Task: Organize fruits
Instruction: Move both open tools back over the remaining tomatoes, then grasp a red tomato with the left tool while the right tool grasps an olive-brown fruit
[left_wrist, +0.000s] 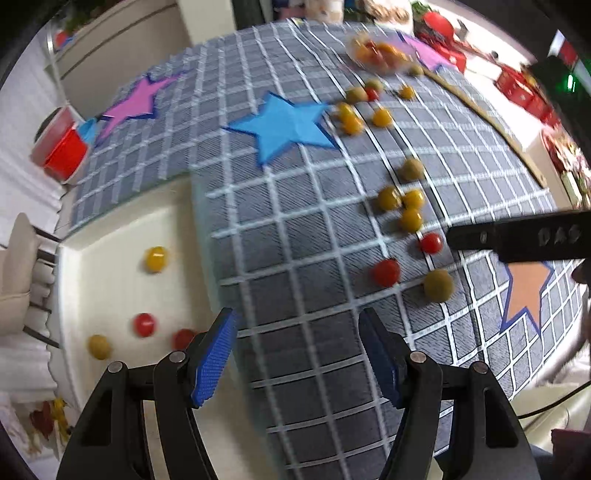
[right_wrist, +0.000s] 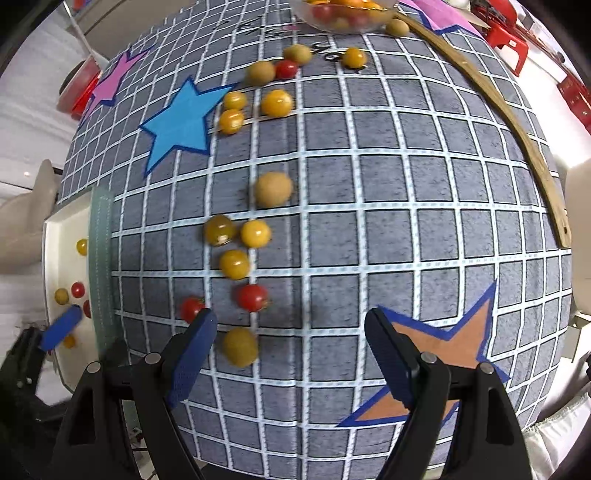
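Small red, yellow and olive-green fruits lie scattered on a grey checked cloth (right_wrist: 369, 221). A white tray (left_wrist: 110, 236) at the cloth's left edge holds a yellow fruit (left_wrist: 155, 259), two red ones (left_wrist: 144, 324) and an olive one (left_wrist: 99, 346). My left gripper (left_wrist: 295, 350) is open and empty, over the cloth beside the tray. My right gripper (right_wrist: 288, 354) is open and empty, just above an olive fruit (right_wrist: 240, 347), with red fruits (right_wrist: 252, 297) close ahead. The right gripper shows in the left wrist view (left_wrist: 517, 238) near a red fruit (left_wrist: 430, 243).
A glass bowl of fruits (right_wrist: 347, 14) stands at the far edge. Paper stars lie on the cloth: blue (right_wrist: 181, 122), pink (left_wrist: 133, 103), orange (right_wrist: 443, 350). A wooden stick (right_wrist: 517, 122) lies along the right side. A red cup (left_wrist: 62, 147) sits far left.
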